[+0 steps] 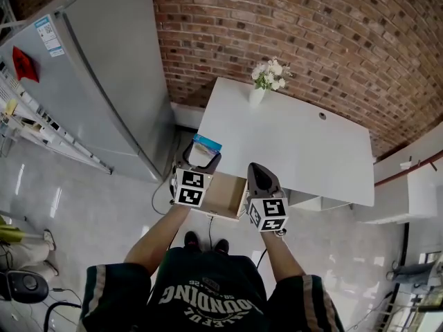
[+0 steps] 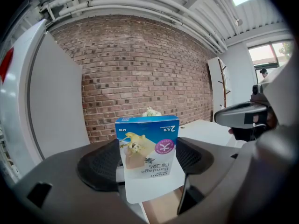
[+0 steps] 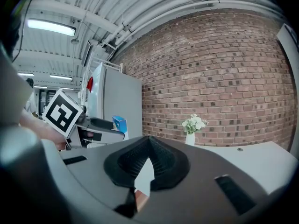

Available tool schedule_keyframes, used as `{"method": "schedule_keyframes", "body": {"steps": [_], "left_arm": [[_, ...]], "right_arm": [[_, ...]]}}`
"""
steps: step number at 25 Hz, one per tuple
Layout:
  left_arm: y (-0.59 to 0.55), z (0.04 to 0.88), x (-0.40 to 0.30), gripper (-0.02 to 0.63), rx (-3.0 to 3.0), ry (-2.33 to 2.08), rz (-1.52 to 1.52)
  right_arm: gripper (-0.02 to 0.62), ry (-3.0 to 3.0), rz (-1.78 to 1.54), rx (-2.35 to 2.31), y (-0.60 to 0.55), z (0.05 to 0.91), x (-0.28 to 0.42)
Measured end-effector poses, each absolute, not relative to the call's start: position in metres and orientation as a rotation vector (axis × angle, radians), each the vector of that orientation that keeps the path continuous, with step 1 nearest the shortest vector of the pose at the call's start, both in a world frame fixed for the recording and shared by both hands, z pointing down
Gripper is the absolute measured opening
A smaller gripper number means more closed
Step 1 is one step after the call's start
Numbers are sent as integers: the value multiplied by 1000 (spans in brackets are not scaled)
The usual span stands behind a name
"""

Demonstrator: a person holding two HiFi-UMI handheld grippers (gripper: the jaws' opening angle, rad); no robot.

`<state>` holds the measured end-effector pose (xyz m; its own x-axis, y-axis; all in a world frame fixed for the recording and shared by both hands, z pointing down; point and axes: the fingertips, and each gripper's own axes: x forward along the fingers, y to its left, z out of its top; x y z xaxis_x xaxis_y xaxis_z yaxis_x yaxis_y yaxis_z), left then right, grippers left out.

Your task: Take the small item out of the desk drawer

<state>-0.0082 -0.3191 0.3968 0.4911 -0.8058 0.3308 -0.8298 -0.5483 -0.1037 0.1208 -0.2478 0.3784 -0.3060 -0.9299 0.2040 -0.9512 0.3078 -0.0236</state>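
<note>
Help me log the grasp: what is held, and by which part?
The left gripper clamps the small blue-and-white cardboard bandage box by its two narrow sides. The right gripper is shut, empty.

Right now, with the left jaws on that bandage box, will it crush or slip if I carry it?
The bandage box looks like thin printed card: probably light, easily dented. The left gripper pinches it between textured pads, so slipping seems unlikely. Part of it sticks out past the jaws, so a quick swing might pivot it.
</note>
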Motion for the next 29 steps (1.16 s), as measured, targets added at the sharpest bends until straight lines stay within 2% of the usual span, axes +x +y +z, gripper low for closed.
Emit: {"method": "schedule_keyframes", "body": {"steps": [29], "left_arm": [[-315, 392, -3, 394, 2682, -1425, 540]], "right_arm": [[23, -2406, 203, 1766, -243, 372, 124]]}}
